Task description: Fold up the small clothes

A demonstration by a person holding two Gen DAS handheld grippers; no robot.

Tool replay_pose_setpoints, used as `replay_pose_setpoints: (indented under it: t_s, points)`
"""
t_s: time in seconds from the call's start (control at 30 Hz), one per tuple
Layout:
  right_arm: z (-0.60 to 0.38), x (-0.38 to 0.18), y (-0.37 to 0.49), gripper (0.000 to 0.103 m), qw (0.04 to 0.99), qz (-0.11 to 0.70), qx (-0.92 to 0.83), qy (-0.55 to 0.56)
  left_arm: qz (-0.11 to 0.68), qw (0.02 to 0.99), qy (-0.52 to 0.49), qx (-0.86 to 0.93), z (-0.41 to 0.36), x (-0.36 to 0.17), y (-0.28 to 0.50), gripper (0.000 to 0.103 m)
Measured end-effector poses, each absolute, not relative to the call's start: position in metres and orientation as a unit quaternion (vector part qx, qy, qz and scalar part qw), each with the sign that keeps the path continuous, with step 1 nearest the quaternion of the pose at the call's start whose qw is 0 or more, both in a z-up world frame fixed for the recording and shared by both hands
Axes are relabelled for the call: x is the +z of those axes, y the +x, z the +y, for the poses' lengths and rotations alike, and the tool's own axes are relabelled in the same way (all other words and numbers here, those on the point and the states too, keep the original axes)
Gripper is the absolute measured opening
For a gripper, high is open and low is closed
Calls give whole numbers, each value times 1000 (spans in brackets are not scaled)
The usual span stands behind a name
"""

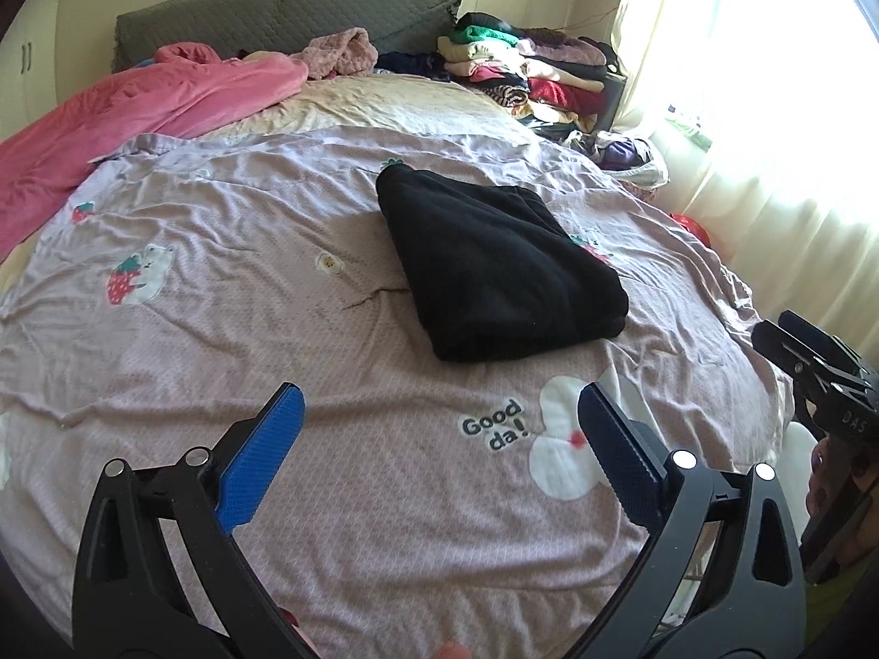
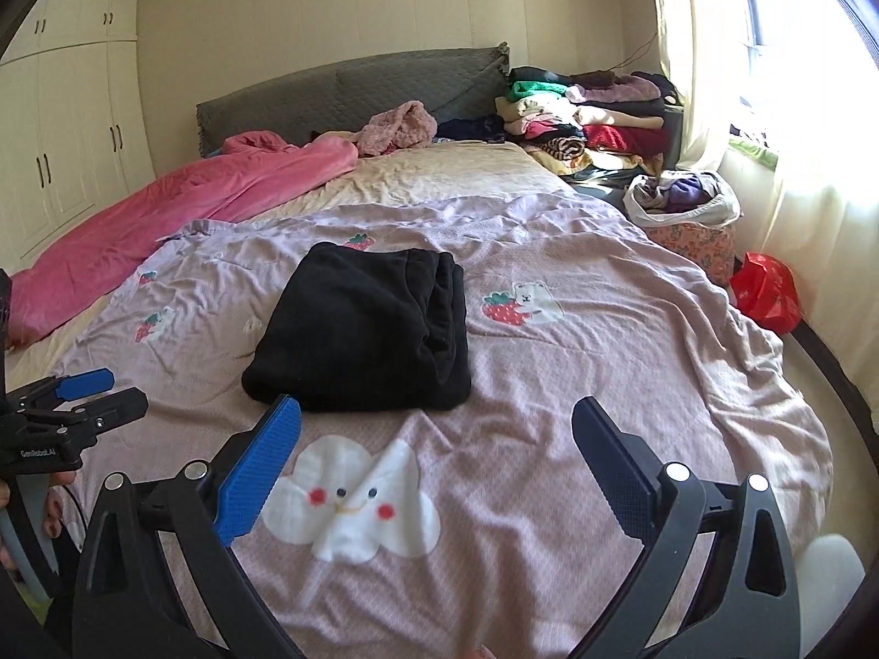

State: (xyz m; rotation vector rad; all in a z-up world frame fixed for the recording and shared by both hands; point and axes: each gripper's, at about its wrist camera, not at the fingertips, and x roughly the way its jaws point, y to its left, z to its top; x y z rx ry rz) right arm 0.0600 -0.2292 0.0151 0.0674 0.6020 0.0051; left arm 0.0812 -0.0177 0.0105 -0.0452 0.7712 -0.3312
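Left wrist view: the left gripper (image 1: 439, 423) occupies the bottom of the frame with its jaws spread wide and nothing between the blue pads (image 1: 263, 456); only the lilac printed bedspread (image 1: 220, 296) shows in the gap. The folded black garment (image 1: 494, 269) lies flat on the bedspread just right of frame centre, above the gripper and clear of both fingers. A "Good da!" print (image 1: 494, 425) and a white cloud motif sit between the garment and the right finger. A pink blanket (image 1: 137, 115) lies bunched at the upper left, in front of the grey headboard (image 1: 274, 16). A stack of folded clothes (image 1: 527, 71) stands at the upper right, beside a bright curtained window (image 1: 769, 110). The right gripper (image 1: 813, 368) enters at the right edge, apart from the garment. Right wrist view: the right gripper (image 2: 437, 434) fills the bottom of the frame, jaws likewise spread wide and empty, over a white smiling cloud print (image 2: 351, 505). The folded black garment (image 2: 362, 329) lies just above the fingertips, left of centre, touching neither finger. The left gripper (image 2: 104, 392) is at the left edge, near the bedspread's edge, with nothing gripped. White wardrobe doors (image 2: 71, 126) occupy the upper left; a red bag (image 2: 769, 291) lies on the floor at the right, below a basket of laundry (image 2: 686, 203).
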Motion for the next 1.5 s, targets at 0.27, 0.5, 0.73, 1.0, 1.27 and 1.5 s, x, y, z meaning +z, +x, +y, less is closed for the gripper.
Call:
replay_pose_setpoints:
  t_s: [0.27, 0.5, 0.73, 1.0, 1.27, 1.5]
  points:
    - [-211, 8, 23, 99, 959, 281, -17, 17, 379, 912, -21, -157, -4, 0, 62, 94]
    - [-200, -15, 11, 99, 955, 298, -17, 1, 392, 909, -26, -138, 0, -14, 47, 94]
    - [-196, -33, 17, 99, 947, 322, -2, 8, 395, 910, -10, -123, -2, -20, 39, 94]
    - [-192, -29, 19, 99, 948, 317, 15, 2, 394, 912, -3, -116, -5, -17, 37, 94]
    - [-190, -29, 18, 99, 948, 317, 18, 3, 393, 912, -5, -117, -5, -17, 37, 94]
    - [-188, -28, 18, 99, 948, 319, 20, 1, 396, 911, -6, -116, -6, -17, 37, 94]
